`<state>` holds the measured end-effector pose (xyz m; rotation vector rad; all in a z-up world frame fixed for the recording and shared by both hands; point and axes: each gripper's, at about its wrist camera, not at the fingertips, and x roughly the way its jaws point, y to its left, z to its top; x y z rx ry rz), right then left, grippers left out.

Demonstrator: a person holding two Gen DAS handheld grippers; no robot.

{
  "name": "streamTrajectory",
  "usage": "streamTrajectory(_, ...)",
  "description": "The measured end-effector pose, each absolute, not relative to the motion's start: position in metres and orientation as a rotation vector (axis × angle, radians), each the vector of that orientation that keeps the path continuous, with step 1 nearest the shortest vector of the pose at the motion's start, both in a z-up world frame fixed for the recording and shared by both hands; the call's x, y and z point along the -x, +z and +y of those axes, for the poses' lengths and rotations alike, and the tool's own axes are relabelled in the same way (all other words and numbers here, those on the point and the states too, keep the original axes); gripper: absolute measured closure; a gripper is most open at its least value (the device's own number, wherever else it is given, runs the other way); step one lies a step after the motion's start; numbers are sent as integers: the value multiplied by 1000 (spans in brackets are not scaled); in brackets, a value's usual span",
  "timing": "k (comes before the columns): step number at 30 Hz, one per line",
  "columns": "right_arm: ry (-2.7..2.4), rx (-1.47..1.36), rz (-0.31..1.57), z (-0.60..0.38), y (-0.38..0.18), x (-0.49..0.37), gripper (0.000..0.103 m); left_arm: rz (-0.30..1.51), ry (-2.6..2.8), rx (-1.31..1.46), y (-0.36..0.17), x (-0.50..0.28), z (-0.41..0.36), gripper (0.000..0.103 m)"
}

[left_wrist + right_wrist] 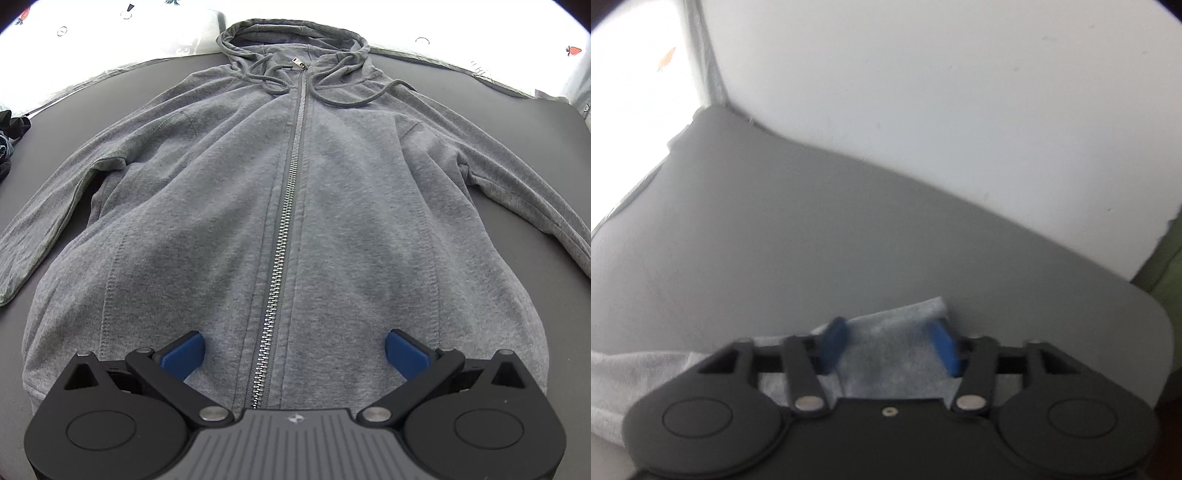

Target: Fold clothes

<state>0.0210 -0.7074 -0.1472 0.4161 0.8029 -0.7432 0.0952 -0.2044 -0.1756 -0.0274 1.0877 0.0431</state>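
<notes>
Hoodie of grey marl jersey (229, 206), zipped up, spread flat and front up on dark grey padded table top (517, 122); hood at far end, sleeves out to both sides. Left gripper (293, 350), black with blue pads, jaws wide apart low over the hem, gripping nothing, silver metal zip (284, 236) running away between its fingers. Right gripper (888, 345), blurred, jaws parted, pale grey cloth end (886, 354) lying loose between its blue pads, near the table's edge.

No readable text anywhere; small pinwheel emblem (295, 419) moulded on left gripper (294, 354) housing, too small for lettering.
</notes>
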Motion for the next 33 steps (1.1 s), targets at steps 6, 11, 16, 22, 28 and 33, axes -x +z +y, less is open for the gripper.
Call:
streamTrajectory(6,-806,-198,651,-693,-100,-4,103,1085,45,28,-175,-95,-204,0)
streamTrajectory(11,-974,-222,796,-727,-122,8,103,1082,49,26,-175,-95,-206,0)
streamTrajectory(16,-782,-225,838,-689,-126,29,83,1167,29,7,-169,-100,-199,0)
streamTrajectory(22,-346,-158,933,-564,-136,2,52,1073,72,-135,-135,-55,-158,0)
streamTrajectory(28,2,129,956,-437,-137,9,30,1084,150,-277,-128,0,-92,0)
streamTrajectory(33,135,292,978,-384,-141,26,25,1141,122,-309,-152,31,-63,0)
